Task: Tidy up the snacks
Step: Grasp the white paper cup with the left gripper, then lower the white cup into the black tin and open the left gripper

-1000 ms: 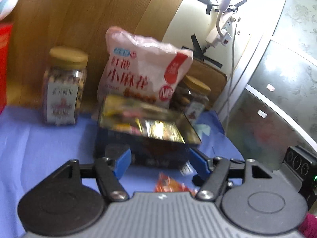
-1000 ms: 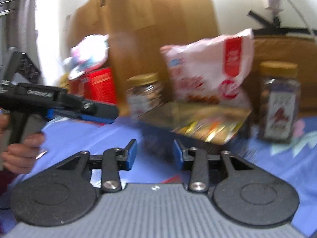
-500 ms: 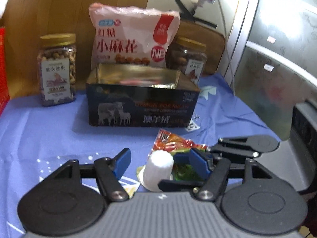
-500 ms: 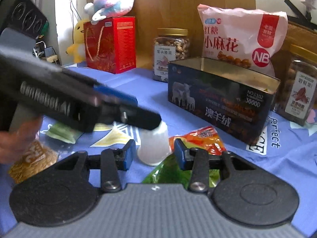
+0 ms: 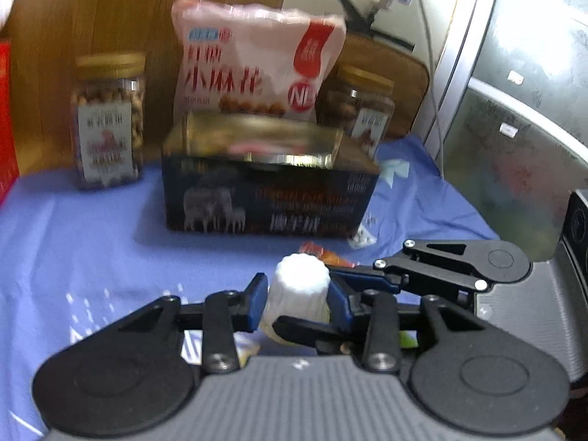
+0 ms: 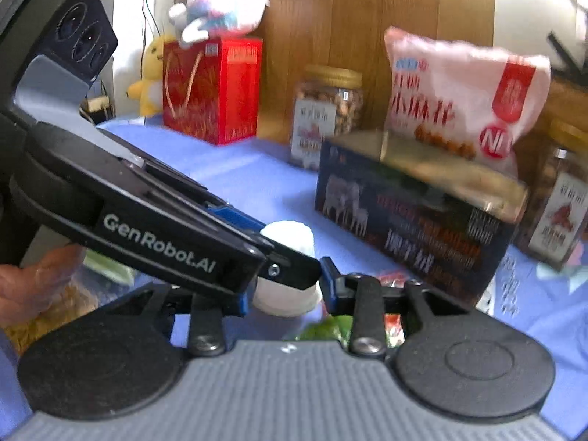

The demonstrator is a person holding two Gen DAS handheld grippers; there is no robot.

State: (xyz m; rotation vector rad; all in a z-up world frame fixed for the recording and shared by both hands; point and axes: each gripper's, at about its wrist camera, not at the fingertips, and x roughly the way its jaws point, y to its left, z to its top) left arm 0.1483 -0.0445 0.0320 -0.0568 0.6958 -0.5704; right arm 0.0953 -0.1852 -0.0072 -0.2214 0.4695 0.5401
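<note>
The left gripper (image 5: 296, 303) has its jaws clenched on a small white fluted cup (image 5: 299, 294), both blue pads pressed against its ribbed sides, just in front of the tin box (image 5: 268, 202). The right gripper (image 6: 284, 294) also frames that cup (image 6: 290, 235); its right pad sits just beside the wall, but the left gripper's body crosses in front, so I cannot tell whether its jaws are clamped on the cup or merely close around it. Just beyond the cup, between it and the tin box, lies an orange-red snack packet (image 5: 319, 251), and a green wrapper (image 6: 327, 329) shows beneath the right gripper. The dark, open-topped tin box stands on the blue-clothed counter (image 5: 84, 228), with wrapped items faintly visible inside. Behind the tin box leans a pink snack bag (image 5: 257, 66). A nut jar (image 5: 108, 121) stands to the left of the tin box, and a second jar (image 5: 362, 106) stands behind its right corner. Farther left of the tin box stands a red gift box (image 6: 213, 88) topped by a plush toy (image 6: 220, 7).
</note>
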